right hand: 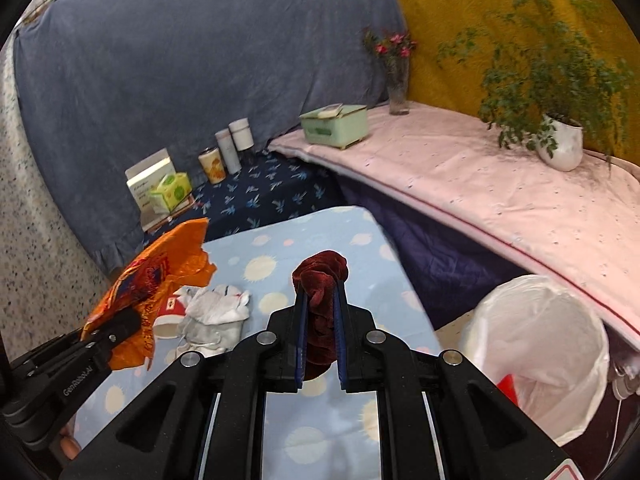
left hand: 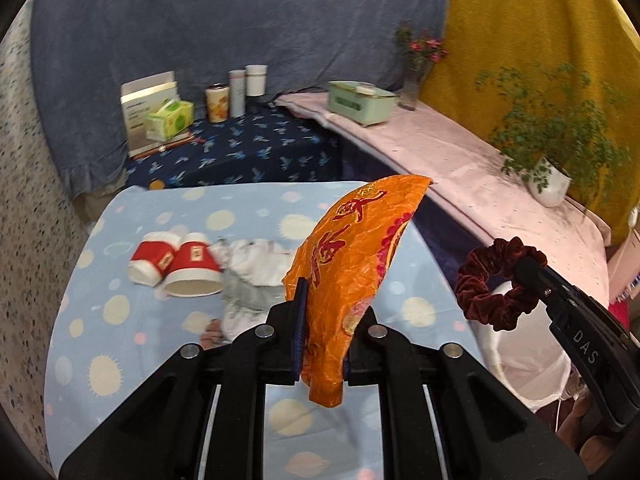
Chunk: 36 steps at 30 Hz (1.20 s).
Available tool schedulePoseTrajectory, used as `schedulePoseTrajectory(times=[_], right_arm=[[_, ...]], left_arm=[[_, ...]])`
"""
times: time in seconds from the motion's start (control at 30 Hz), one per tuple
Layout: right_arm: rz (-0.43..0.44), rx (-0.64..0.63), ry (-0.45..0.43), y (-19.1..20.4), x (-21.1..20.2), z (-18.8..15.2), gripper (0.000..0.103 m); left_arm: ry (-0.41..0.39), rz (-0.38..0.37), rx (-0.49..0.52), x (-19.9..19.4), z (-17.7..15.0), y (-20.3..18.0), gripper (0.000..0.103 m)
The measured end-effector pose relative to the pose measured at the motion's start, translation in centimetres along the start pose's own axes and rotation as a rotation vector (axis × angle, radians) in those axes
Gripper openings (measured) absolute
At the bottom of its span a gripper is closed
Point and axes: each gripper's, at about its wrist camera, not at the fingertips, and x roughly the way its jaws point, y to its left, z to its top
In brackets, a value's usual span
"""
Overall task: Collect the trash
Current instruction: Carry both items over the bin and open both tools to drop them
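Note:
My left gripper (left hand: 325,312) is shut on a crumpled orange wrapper (left hand: 352,248) with red print, held above the light blue dotted table (left hand: 120,320); it also shows in the right wrist view (right hand: 156,280). My right gripper (right hand: 320,304) is shut on a dark red velvet scrunchie (right hand: 320,280), which also shows in the left wrist view (left hand: 496,284), above the white-lined trash bin (left hand: 532,360). Two red and white paper cups (left hand: 176,264) lie on their sides on the table beside crumpled white tissues (left hand: 252,268). The bin (right hand: 536,352) stands right of the table.
A dark blue surface at the back holds a tissue pack (left hand: 170,120), a box and several jars (left hand: 236,92). A pink-covered shelf (right hand: 480,184) on the right carries a green box (right hand: 334,124), a flower vase (right hand: 398,84) and a potted plant (right hand: 560,136).

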Motion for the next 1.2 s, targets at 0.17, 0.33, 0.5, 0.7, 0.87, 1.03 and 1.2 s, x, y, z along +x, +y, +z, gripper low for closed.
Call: schedulePoseTrajectory(times=[0.17, 0.33, 0.5, 0.7, 0.87, 1.03, 1.2], right_arm=[[-0.043, 0.049, -0.032, -4.1, -2.2, 0.0, 0.011], [-0.093, 0.110, -0.049, -8.4, -3.7, -0.2, 0.011], [-0.138, 0.167, -0.053, -12.4, -4.3, -0.7, 0.011], [-0.182, 0.222, -0.049, -16.1, -4.7, -1.7, 0.011], [-0.211, 0.258, -0.039, -18.4, -4.6, -2.6, 0.011], [-0.231, 0.280, -0.027, -20.1, -4.4, -3.3, 0.011], [-0.245, 0.297, -0.019, -21.3, -4.2, -3.8, 0.011]], left_arm=[[-0.006, -0.056, 0.072, -0.2, 0.1, -5.2, 0.013], [0.003, -0.112, 0.137, 0.1, -0.3, -9.9, 0.013], [0.025, -0.159, 0.196, 0.9, -0.8, -14.0, 0.013], [0.054, -0.206, 0.243, 2.1, -1.6, -18.1, 0.013], [0.076, -0.239, 0.284, 3.1, -2.4, -21.0, 0.013], [0.103, -0.269, 0.313, 3.9, -3.0, -23.3, 0.013], [0.123, -0.286, 0.329, 4.7, -3.4, -24.9, 0.014]])
